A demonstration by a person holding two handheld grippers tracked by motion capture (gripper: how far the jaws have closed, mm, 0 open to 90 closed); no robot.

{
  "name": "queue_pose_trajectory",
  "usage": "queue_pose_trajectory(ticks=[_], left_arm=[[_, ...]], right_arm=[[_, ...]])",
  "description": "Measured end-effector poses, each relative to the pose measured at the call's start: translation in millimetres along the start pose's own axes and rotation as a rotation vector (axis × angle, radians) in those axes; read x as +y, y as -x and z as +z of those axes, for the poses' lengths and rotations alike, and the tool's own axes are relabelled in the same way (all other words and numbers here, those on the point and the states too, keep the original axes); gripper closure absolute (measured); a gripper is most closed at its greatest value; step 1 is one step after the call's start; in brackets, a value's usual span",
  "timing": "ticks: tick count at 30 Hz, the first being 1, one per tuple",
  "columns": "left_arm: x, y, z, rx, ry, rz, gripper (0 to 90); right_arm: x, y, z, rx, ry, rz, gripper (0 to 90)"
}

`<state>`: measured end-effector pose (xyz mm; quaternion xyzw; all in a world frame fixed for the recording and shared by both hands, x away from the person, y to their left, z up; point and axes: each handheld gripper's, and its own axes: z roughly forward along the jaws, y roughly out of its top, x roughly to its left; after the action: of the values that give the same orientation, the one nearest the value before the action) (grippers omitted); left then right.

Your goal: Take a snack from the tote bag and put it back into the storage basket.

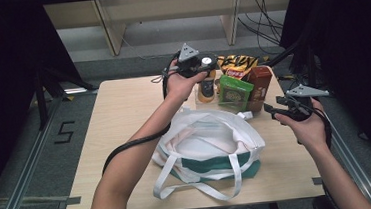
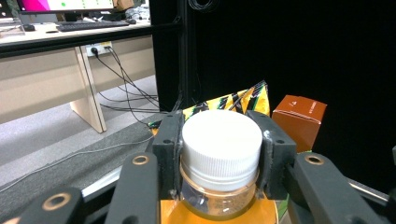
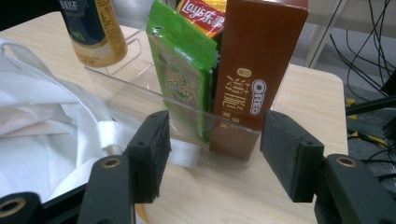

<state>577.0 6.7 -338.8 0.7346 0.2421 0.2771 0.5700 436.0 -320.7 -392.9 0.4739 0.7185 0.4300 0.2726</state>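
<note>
A bottle with an orange-yellow label [image 1: 206, 89] and a white screw cap [image 2: 221, 140] stands at the left end of a clear plastic bin [image 3: 140, 88] at the table's far side. My left gripper [image 1: 201, 65] comes down on it from above, and its pads press both sides of the cap. The same bin holds a green pouch [image 3: 180, 70], a brown Oreo box [image 3: 257, 65] and a crisps bag [image 3: 205, 14]. My right gripper [image 3: 215, 154] hovers open just in front of the bin's right end, by the Oreo box [image 1: 260, 86], with nothing between its pads.
A white cloth tote bag with green stripes [image 1: 209, 142] lies open on the wooden table [image 1: 124, 119], near the front, its handles trailing toward the front edge. The bin sits close behind it. Black curtains and cables lie beyond the table's far edge.
</note>
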Motion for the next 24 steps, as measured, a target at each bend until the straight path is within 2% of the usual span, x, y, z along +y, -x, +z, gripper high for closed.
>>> queue_pose_trajectory(ticks=[2,3,5,6,9,10,11,14,15,16,20,21,22,24], left_arm=[[-0.5,-1.6,0.6,0.012,-0.001,0.015,58.6],[-0.8,-2.6,1.0,0.017,0.0,0.022,58.6],[-1.2,-4.4,1.3,0.028,-0.001,0.038,58.6],[-1.3,-5.2,1.5,0.031,-0.001,0.046,58.6],[-1.8,-7.2,2.0,0.041,-0.001,0.063,58.6],[-2.1,-7.7,2.3,0.044,-0.001,0.067,58.6],[-2.4,-8.6,2.6,0.05,-0.003,0.073,58.6],[-3.1,-11.3,3.4,0.061,-0.006,0.097,58.6],[-7.7,3.1,6.8,-0.02,-0.006,-0.137,58.6],[-8.5,4.5,7.4,-0.038,-0.007,-0.158,58.6],[-10.2,3.4,8.7,-0.029,-0.014,-0.157,58.6],[-10.7,3.0,9.1,-0.028,-0.014,-0.156,58.6],[-11.1,3.0,9.4,-0.028,-0.015,-0.159,58.6],[-11.8,2.5,10.0,-0.026,-0.019,-0.158,58.6]], right_arm=[[-0.1,0.0,0.1,0.0,0.0,-0.001,43.3],[0.8,0.5,-1.7,0.01,-0.028,-0.005,43.3],[0.7,0.5,-1.5,0.008,-0.026,-0.007,43.3],[0.3,1.5,-1.0,0.007,-0.018,-0.023,43.3],[0.0,-0.6,-0.3,0.002,-0.003,0.006,43.3],[0.0,-0.1,0.0,0.0,0.0,0.0,43.3],[0.7,0.8,-1.5,0.009,-0.026,-0.01,43.3],[0.4,0.4,-0.8,0.012,-0.021,-0.007,43.3],[0.7,0.0,-1.2,0.013,-0.023,-0.001,43.3],[0.4,0.3,-0.6,0.011,-0.02,-0.004,43.3],[0.4,0.3,-0.5,0.01,-0.023,-0.007,43.3],[-0.1,1.3,-0.2,0.009,-0.018,-0.023,43.3],[0.2,0.3,-0.5,0.011,-0.023,-0.006,43.3],[0.1,0.4,-0.3,0.013,-0.023,-0.009,43.3]])
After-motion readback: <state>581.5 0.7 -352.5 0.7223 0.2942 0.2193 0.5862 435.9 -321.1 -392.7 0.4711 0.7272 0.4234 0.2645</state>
